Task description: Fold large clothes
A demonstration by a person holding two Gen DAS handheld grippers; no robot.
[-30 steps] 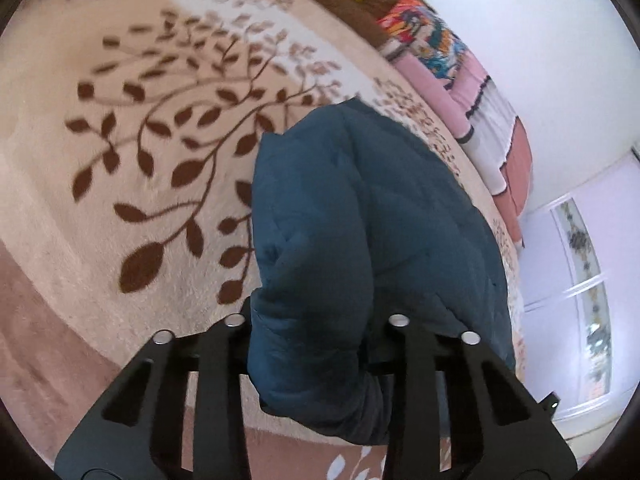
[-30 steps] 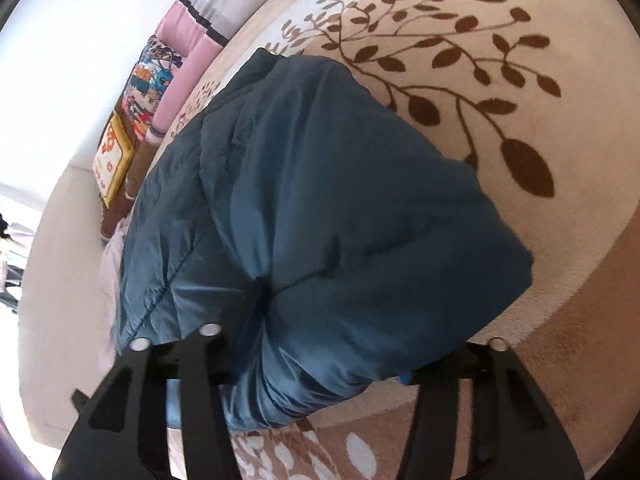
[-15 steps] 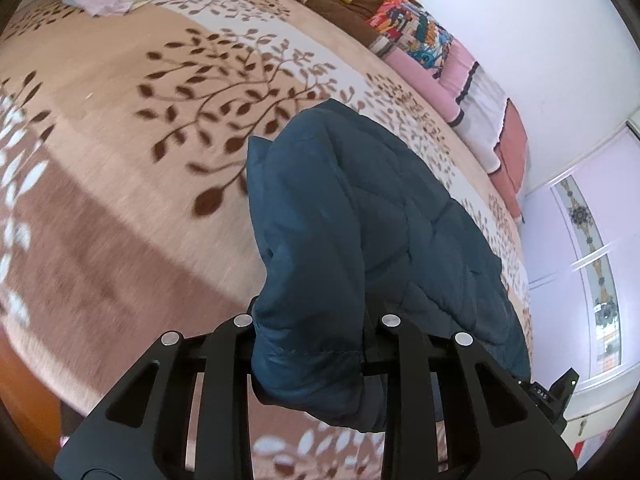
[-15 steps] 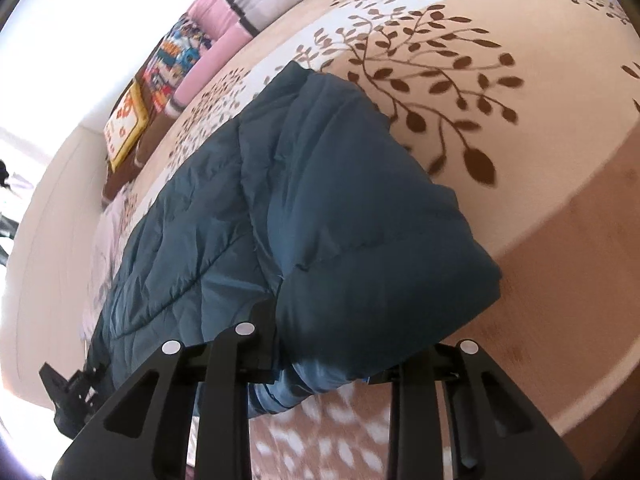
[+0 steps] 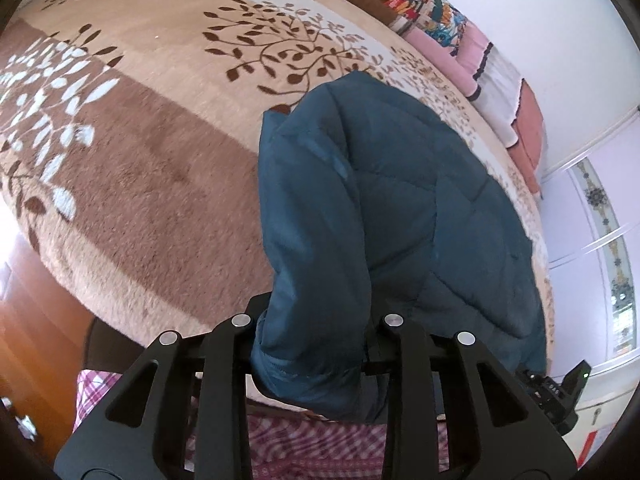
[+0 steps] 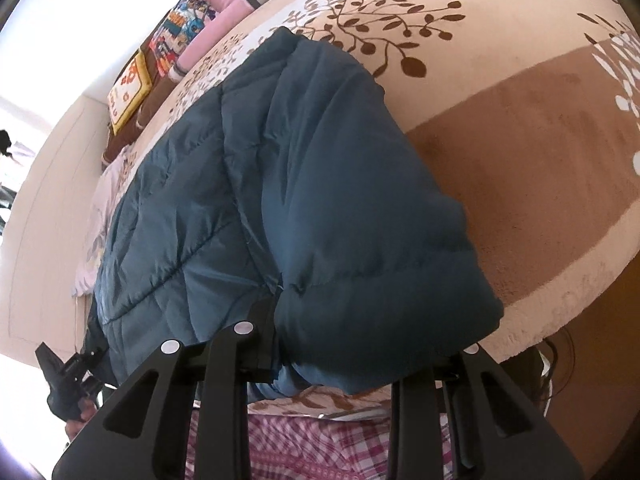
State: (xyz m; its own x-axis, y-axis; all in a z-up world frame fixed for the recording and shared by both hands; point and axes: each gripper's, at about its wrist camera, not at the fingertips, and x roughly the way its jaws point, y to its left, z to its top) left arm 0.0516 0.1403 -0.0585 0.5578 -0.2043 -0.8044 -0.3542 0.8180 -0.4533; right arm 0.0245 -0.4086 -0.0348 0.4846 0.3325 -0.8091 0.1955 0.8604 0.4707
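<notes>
Our left tongs (image 5: 318, 322) are pinched on a thick bunched edge of the blue quilted jacket (image 5: 392, 216), the two black fingers (image 5: 236, 344) pressed into the padding on either side. Their jaws have just opened a touch, yet the fabric between them is gripped. Our right tongs (image 6: 332, 344) are clamped the same way on another part of that edge of the jacket (image 6: 288, 184), which bulges over and hides most of the right-hand finger; these jaws have just been closing on the cloth. From both grips the jacket runs away across the bed, lying on a plush blanket (image 5: 140, 208) with brown bands and leaf patterns. Beyond it, a row of pillows (image 5: 472, 40) lines the white wall. Below the tongs, at the near edge of the bed, we see pink checked cloth (image 6: 320, 448).
</notes>
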